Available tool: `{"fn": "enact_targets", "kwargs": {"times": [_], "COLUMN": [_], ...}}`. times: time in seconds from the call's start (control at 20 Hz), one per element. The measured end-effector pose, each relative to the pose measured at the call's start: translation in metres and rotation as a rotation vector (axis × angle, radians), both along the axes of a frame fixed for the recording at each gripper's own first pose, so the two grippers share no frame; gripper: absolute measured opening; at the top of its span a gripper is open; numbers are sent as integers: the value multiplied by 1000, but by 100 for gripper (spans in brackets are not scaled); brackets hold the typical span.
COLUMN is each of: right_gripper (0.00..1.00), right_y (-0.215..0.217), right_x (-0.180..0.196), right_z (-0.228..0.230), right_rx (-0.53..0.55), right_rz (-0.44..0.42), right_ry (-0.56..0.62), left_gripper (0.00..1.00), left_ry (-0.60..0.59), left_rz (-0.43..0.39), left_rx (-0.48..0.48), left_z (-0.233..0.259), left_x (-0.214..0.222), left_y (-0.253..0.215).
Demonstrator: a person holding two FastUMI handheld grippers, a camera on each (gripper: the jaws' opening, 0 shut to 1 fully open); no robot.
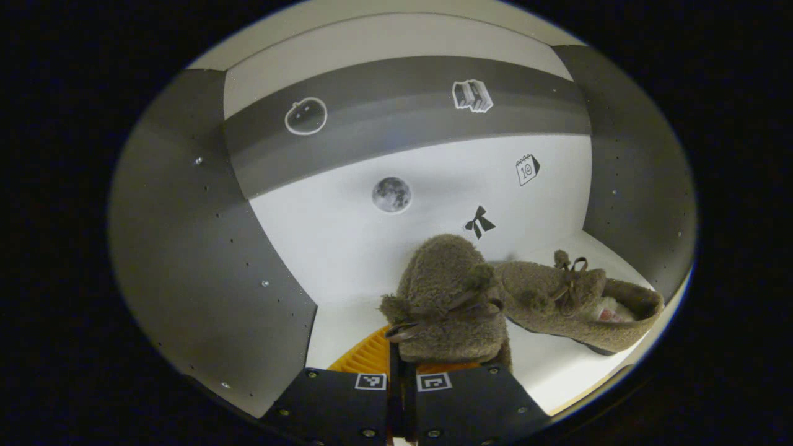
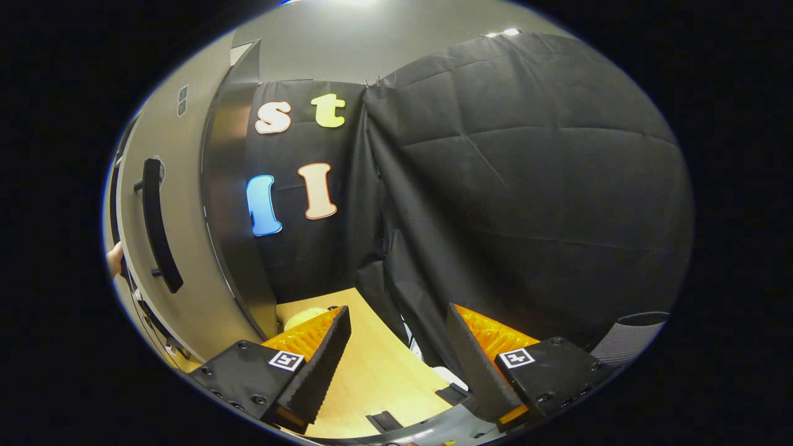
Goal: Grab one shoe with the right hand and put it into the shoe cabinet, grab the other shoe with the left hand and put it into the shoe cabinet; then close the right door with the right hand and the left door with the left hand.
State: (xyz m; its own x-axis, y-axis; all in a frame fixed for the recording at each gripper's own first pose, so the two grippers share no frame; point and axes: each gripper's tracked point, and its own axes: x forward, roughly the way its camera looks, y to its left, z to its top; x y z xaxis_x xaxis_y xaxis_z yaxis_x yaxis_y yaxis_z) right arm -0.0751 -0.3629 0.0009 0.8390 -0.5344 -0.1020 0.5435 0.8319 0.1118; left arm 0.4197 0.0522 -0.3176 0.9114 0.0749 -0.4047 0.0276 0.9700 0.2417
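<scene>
Shoes first: your left gripper (image 1: 403, 371) is clenched on a fuzzy brown shoe (image 1: 447, 303), both fingers pressed together on its near end, and that shoe sits toe-away inside the shoe cabinet (image 1: 204, 248) on the white shelf (image 1: 347, 322). Just to its right, touching or nearly so at the toes, the other brown shoe (image 1: 576, 300) already lies on the same shelf, turned sideways with its opening toward the right wall. Small stickers, among them a moon (image 1: 391, 194) and a bow (image 1: 479, 222), dot the cabinet's back panel.

Your right gripper (image 2: 396, 365) is released, its fingers spread wide with nothing between them, hovering over the light wooden floor (image 2: 378, 378) in front of the black cloth wall. At the left of the right gripper view stands the open right door (image 2: 186, 204), its dark bar handle (image 2: 158, 226) upright and untouched.
</scene>
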Motion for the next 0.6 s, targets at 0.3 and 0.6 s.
{"fn": "enact_targets", "kwargs": {"times": [0.3, 0.6], "right_gripper": [99, 99], "right_y": [13, 29], "right_x": [10, 32], "right_z": [5, 23], "right_rx": [5, -5], "right_rz": [57, 156], "right_ry": [-12, -42], "left_gripper": [34, 97], "left_ry": [16, -90], "left_rz": [-1, -40], "left_rx": [-24, -8], "left_z": [3, 56], "left_x": [-20, -80], "left_y": [6, -1]}}
